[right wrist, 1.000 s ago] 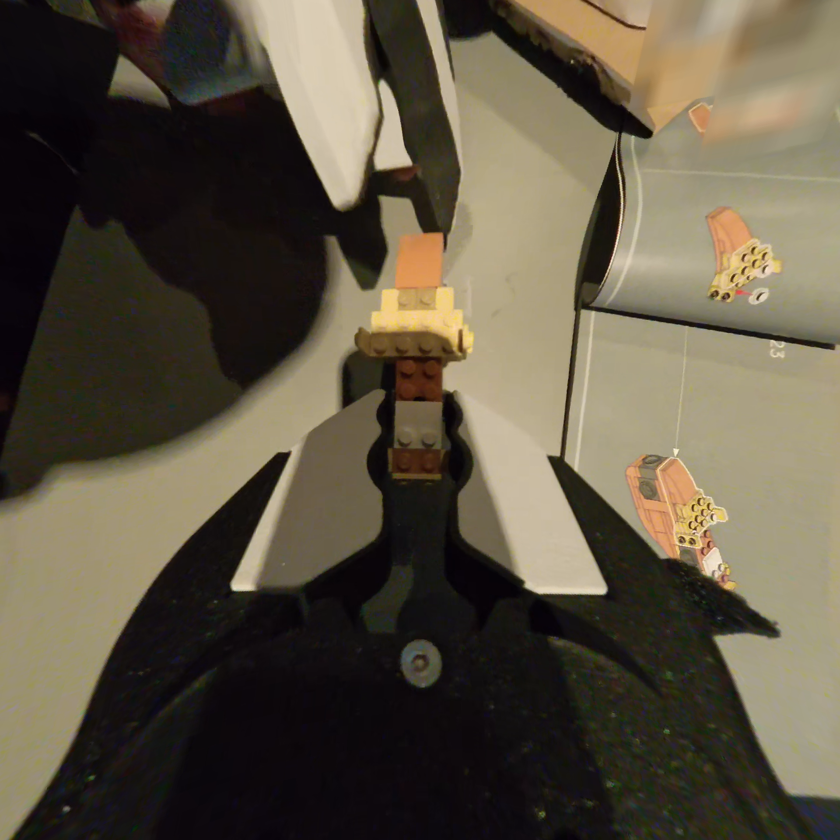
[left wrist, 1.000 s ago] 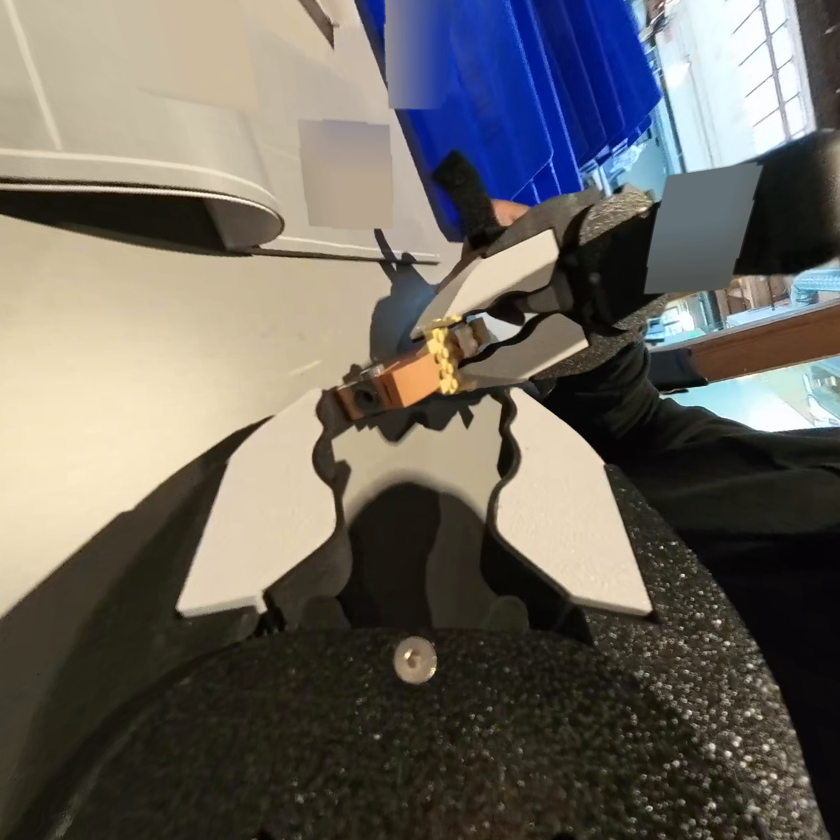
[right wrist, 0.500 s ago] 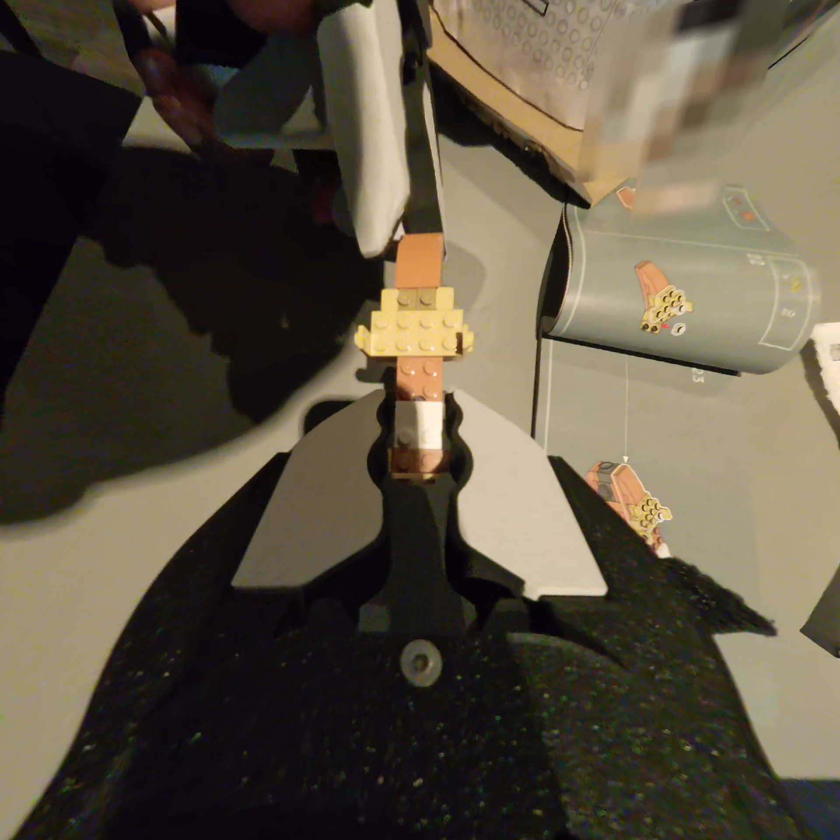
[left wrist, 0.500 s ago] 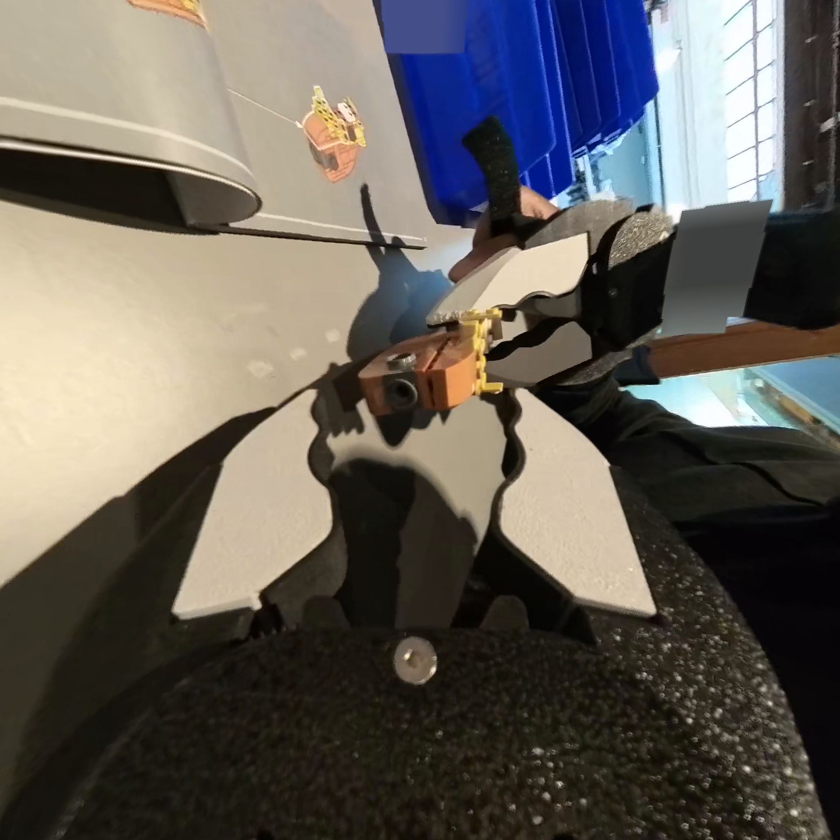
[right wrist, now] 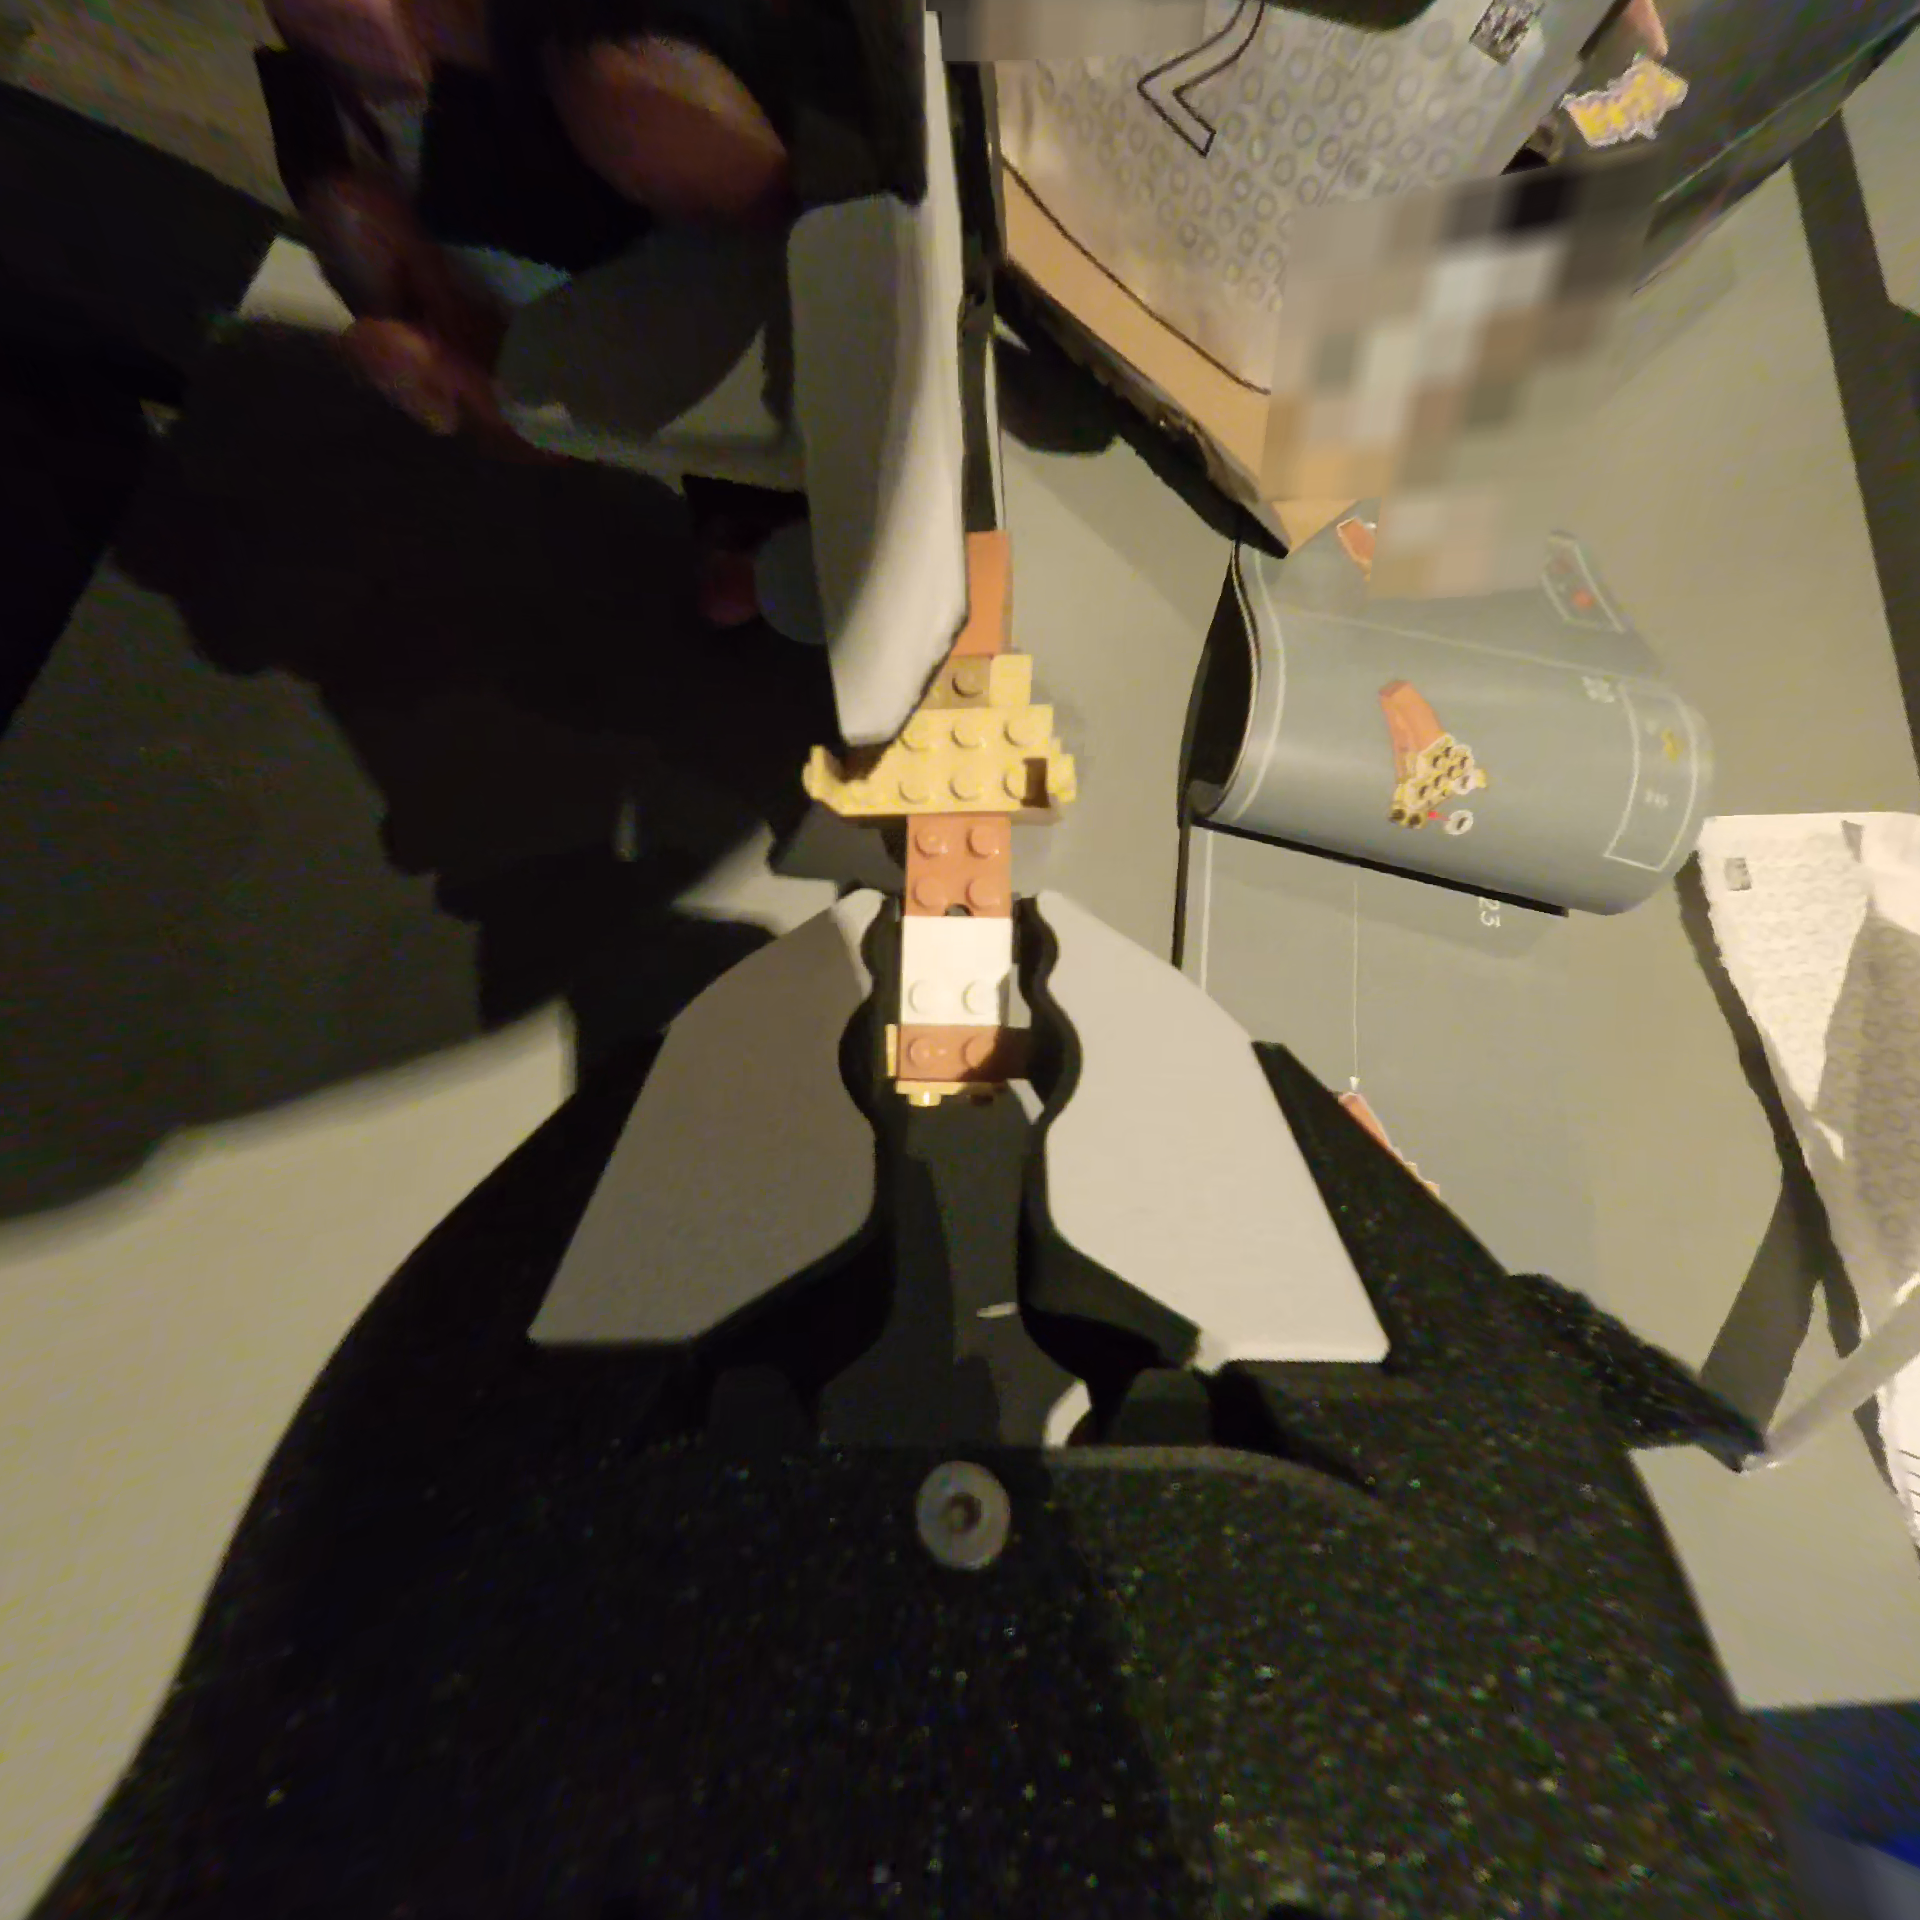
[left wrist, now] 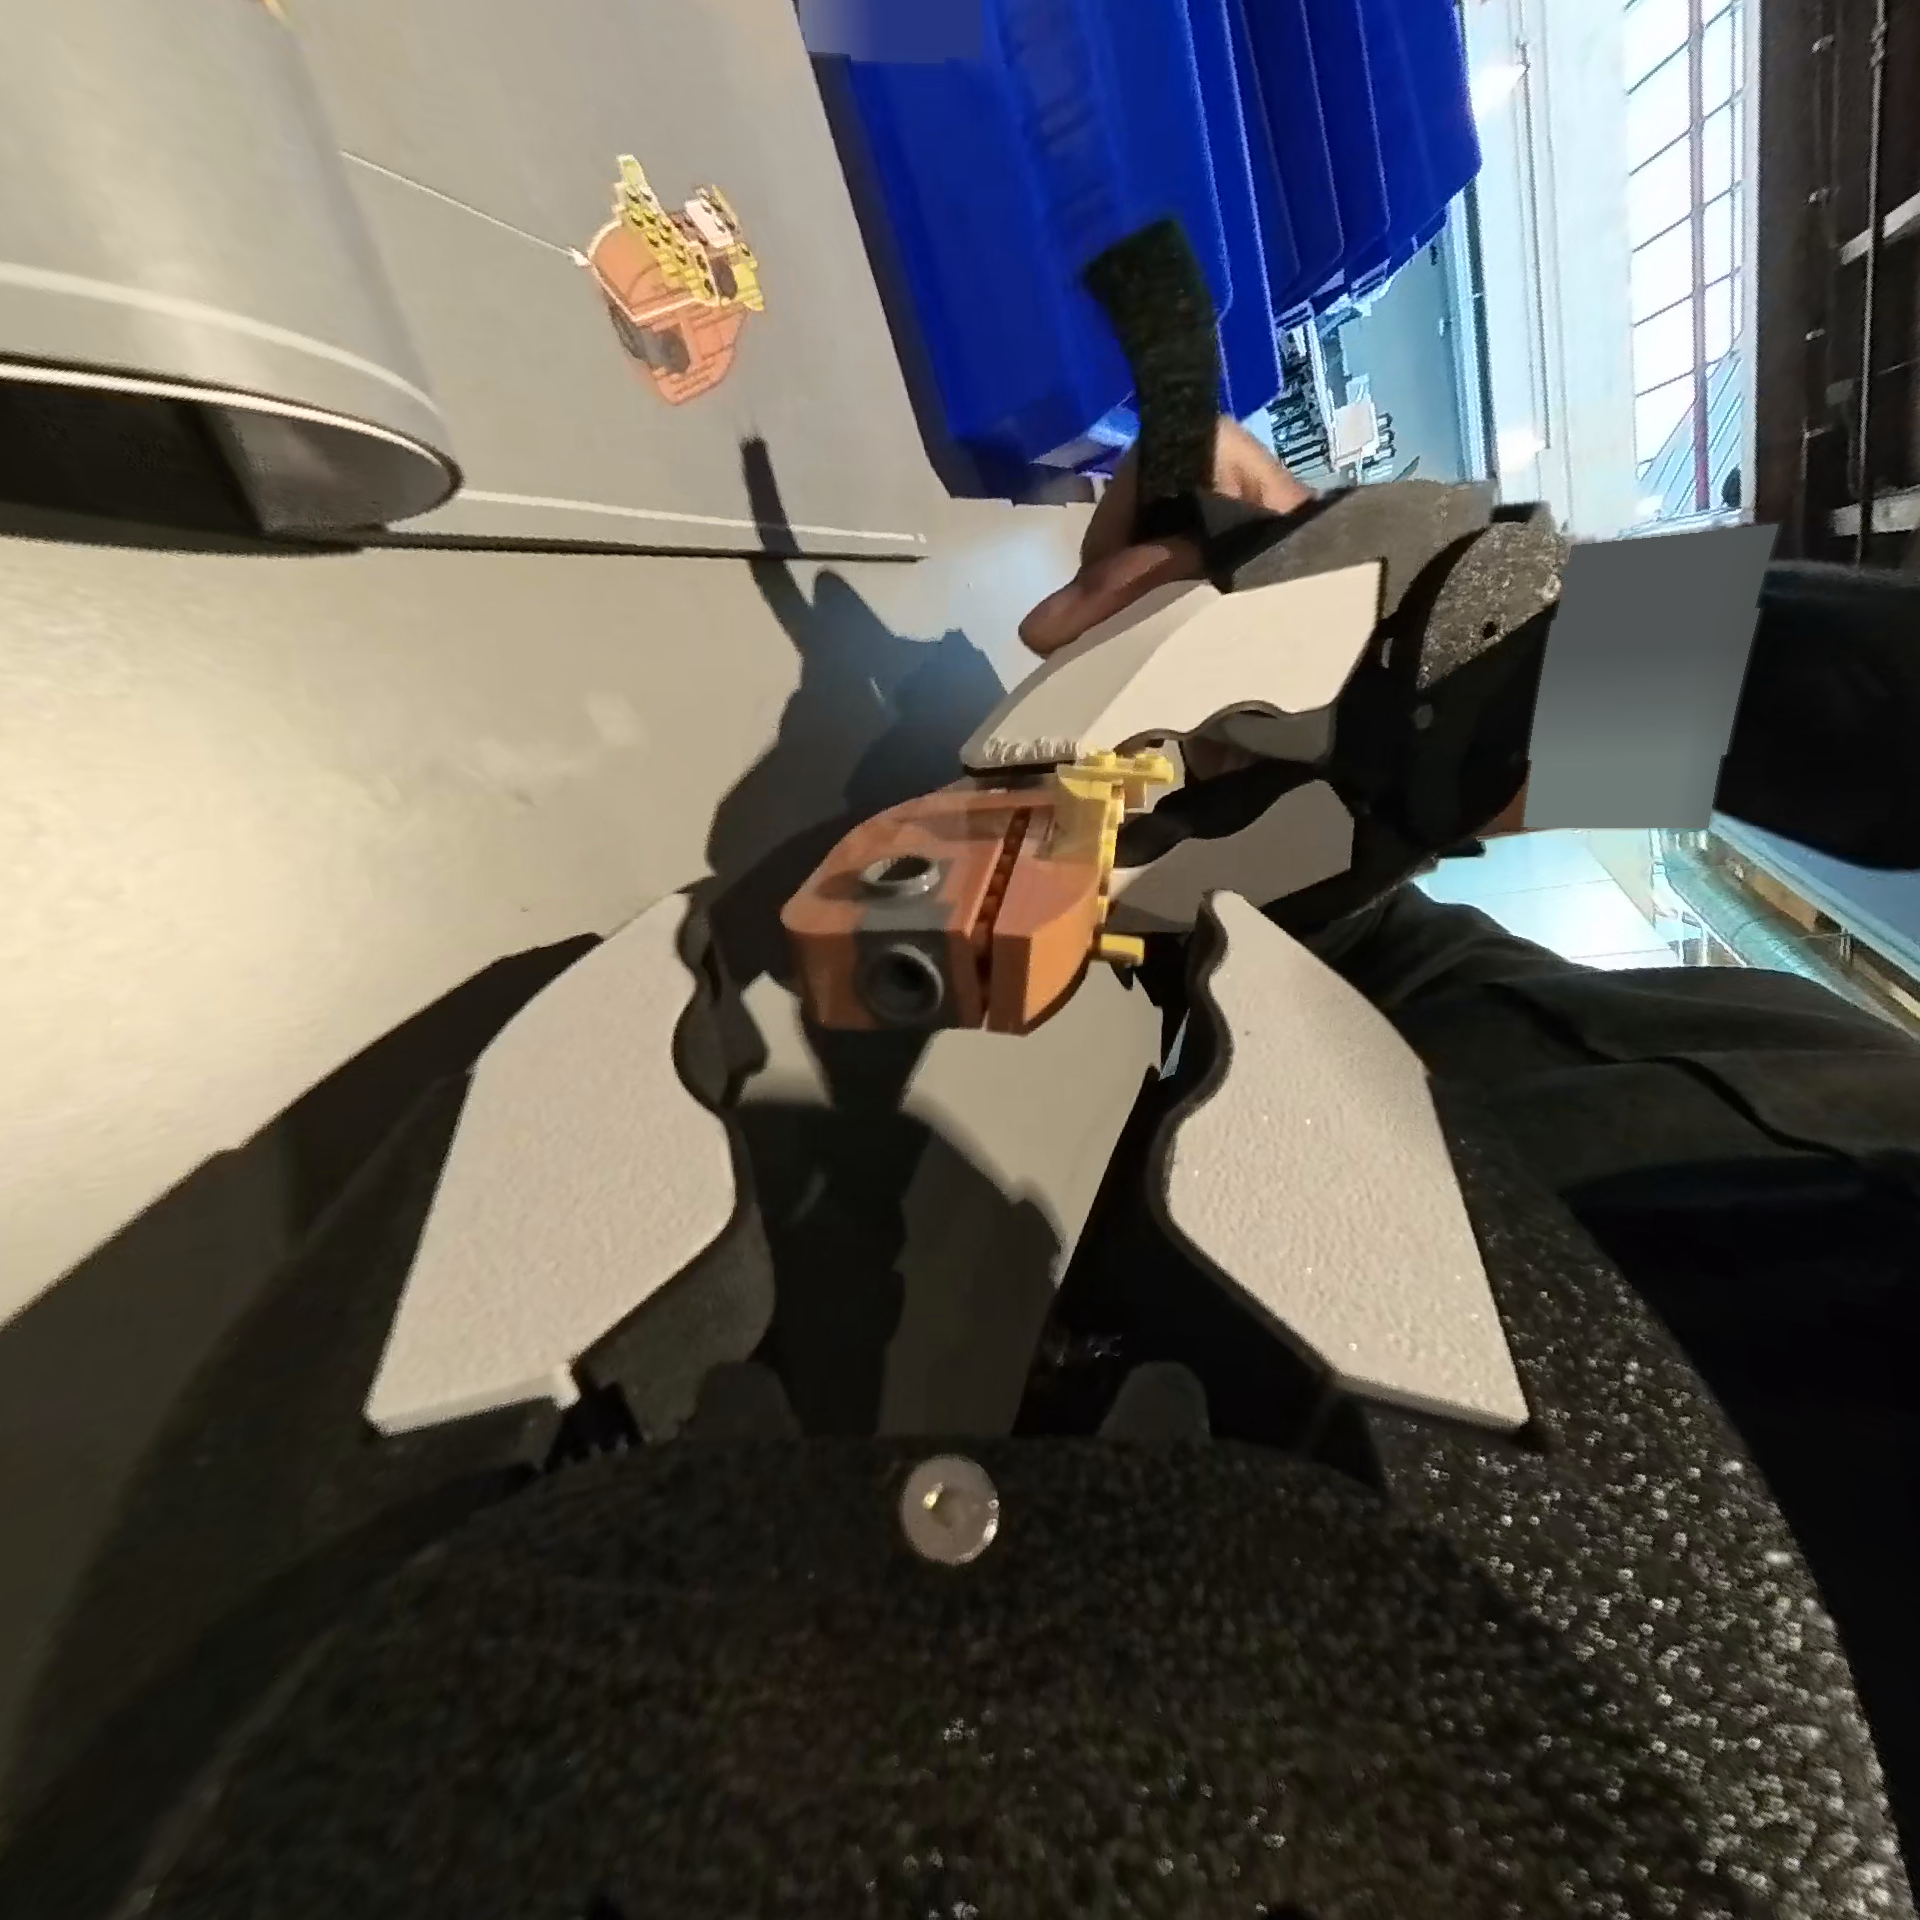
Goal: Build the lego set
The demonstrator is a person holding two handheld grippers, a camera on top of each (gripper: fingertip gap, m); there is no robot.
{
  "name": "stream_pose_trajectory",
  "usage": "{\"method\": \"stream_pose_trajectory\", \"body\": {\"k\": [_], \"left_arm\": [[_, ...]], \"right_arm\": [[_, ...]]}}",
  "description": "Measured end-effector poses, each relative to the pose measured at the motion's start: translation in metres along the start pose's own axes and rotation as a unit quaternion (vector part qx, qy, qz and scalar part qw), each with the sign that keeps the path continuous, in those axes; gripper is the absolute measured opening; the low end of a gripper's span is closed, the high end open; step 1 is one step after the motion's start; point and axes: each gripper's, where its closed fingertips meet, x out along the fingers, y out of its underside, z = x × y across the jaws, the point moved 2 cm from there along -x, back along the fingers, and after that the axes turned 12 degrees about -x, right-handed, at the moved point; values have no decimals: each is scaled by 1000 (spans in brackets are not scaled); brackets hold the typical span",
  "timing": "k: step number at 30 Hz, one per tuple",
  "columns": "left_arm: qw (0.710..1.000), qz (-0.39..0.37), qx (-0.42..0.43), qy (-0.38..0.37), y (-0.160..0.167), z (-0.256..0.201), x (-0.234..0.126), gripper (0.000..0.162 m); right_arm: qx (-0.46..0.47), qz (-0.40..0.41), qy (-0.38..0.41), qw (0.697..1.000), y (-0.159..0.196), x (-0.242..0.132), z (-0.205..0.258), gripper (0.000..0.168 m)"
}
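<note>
Two grippers meet over the table: the right gripper is clamped on the lego model, while the left gripper, fingers apart, brackets its brown nose, so a careless squeeze or twist could plausibly pop bricks loose.

Our left gripper has a black, speckled foam-like body, two flat pale grey fingers with wavy black inner edges, and one silver screw at the centre. Our right gripper matches it, with a darker screw. We wear black sleeves.
</note>
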Motion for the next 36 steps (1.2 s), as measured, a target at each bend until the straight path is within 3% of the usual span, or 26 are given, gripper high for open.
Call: {"method": "stream_pose_trajectory", "body": {"k": [4, 6, 8, 20, 36], "left_arm": [[1000, -11, -2, 7, 0, -3, 2, 78], [1000, -23, 4, 21, -1, -5, 1, 62], [999, -32, 1, 30, -1, -7, 0, 57], [990, -74, 117, 27, -3, -21, -6, 57], [984, -88, 152, 23, -1, -32, -14, 56]], "right_arm": [[-22, 6, 15, 1000, -6, -2, 1, 21], [-28, 5, 22, 999, -9, -3, 2, 21], [-28, 7, 26, 999, -11, -2, 3, 21], [-62, -2, 76, 995, -21, -11, -2, 22], [-137, 2, 141, 981, -32, -16, -1, 22]]}}
